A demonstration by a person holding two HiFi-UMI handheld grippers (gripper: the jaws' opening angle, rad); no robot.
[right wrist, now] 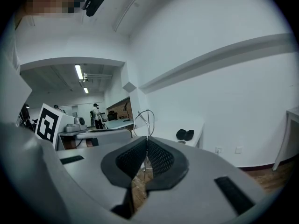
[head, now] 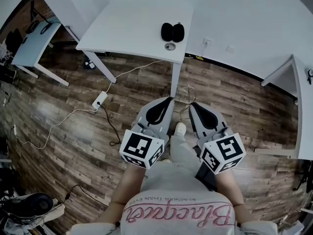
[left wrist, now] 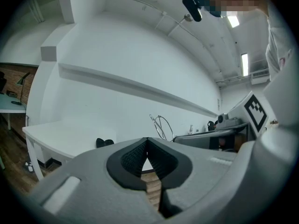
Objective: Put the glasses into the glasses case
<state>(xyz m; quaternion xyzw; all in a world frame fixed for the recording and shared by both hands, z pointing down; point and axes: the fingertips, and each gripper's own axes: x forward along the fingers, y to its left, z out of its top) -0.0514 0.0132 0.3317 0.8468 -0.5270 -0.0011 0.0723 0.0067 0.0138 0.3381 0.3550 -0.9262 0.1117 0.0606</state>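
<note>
Low in the frame, left gripper (head: 169, 100) and right gripper (head: 191, 104) hang at the person's waist, jaws pressed together on nothing, likely not yet started. The dark glasses case (head: 172, 32) sits upper centre on the white table (head: 132, 28), well apart.

Black oval clamshell case (head: 172, 32) on white table (head: 128, 27): too small to tell contents. Small round silver item (head: 169, 46) just beside case: unidentifiable. White desk at right (head: 304, 112) and pale blue desk at upper left (head: 33, 44): both cut off by frame edge.
</note>
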